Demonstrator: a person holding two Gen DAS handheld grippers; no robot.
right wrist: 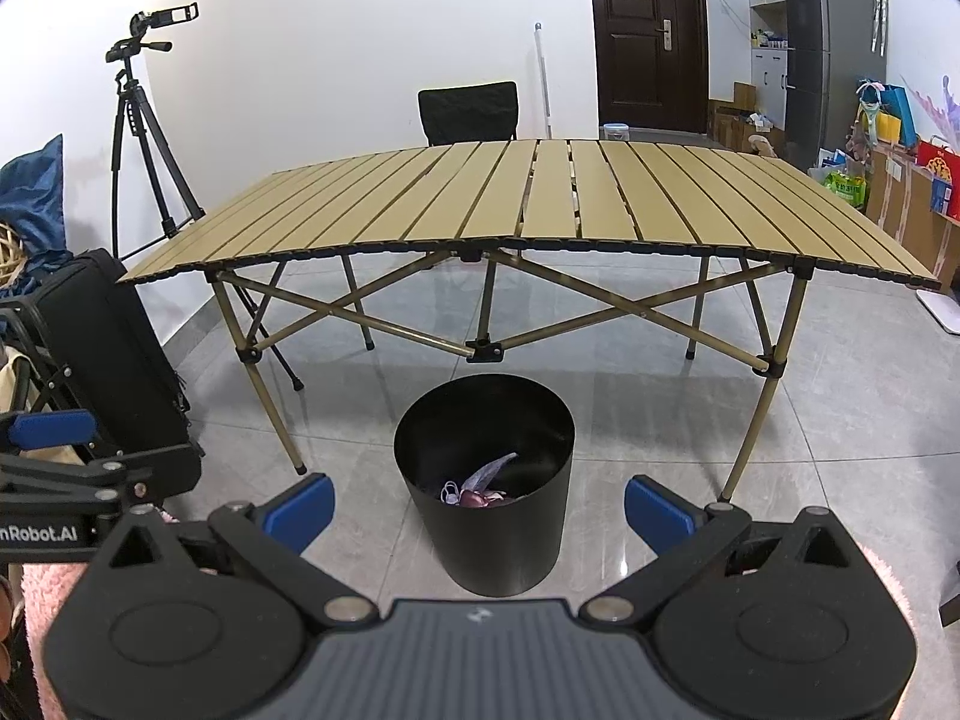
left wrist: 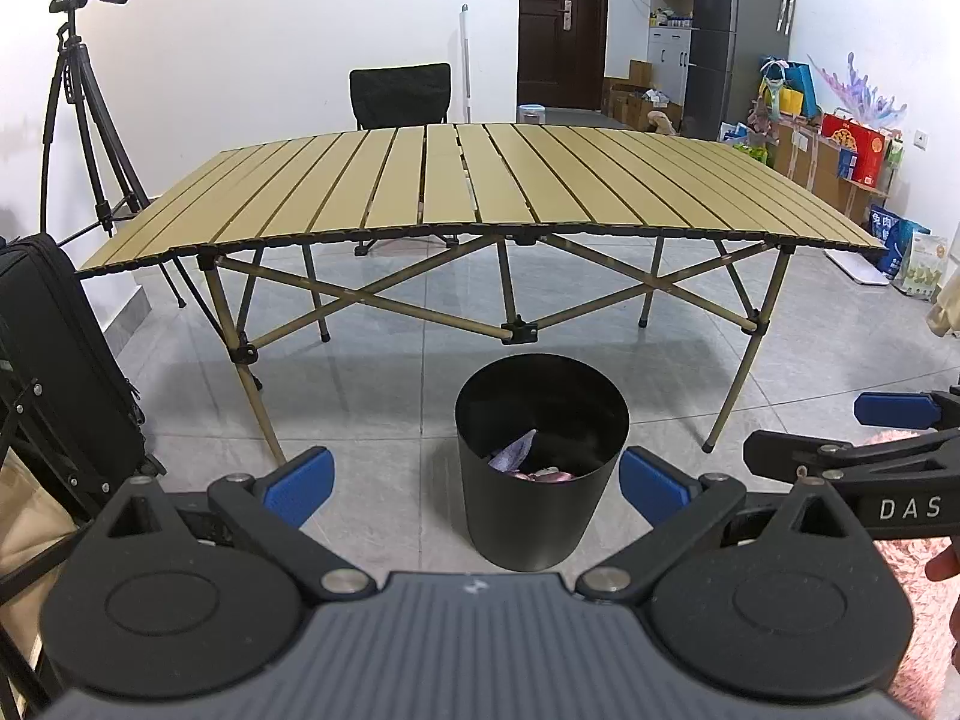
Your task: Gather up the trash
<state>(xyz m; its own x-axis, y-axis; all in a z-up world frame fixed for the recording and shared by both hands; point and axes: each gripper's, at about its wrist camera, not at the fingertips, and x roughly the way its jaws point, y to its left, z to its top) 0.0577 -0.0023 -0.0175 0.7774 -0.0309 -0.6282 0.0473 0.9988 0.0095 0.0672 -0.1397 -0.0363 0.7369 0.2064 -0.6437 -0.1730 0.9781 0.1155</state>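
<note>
Grey glossy tiled floor (left wrist: 384, 396) fills the lower half of each view. On it, at centre frame, stands a black cylindrical bin (left wrist: 536, 510), upright, holding crumpled purple and pink trash (left wrist: 522, 459) at its bottom. Just behind the bin stands a folding table (left wrist: 480, 180) with a tan slatted top, bare, on crossed legs. At left frame a black suitcase (left wrist: 54, 372) and a tripod (left wrist: 84, 114) rest on the floor; a black chair (left wrist: 401, 95) stands beyond the table.

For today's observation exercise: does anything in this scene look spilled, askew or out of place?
Nothing stands out. The black bin stands upright on the floor before the folding table, with the trash inside it and none seen on the tiles. Left gripper and right gripper are open and empty.
</note>
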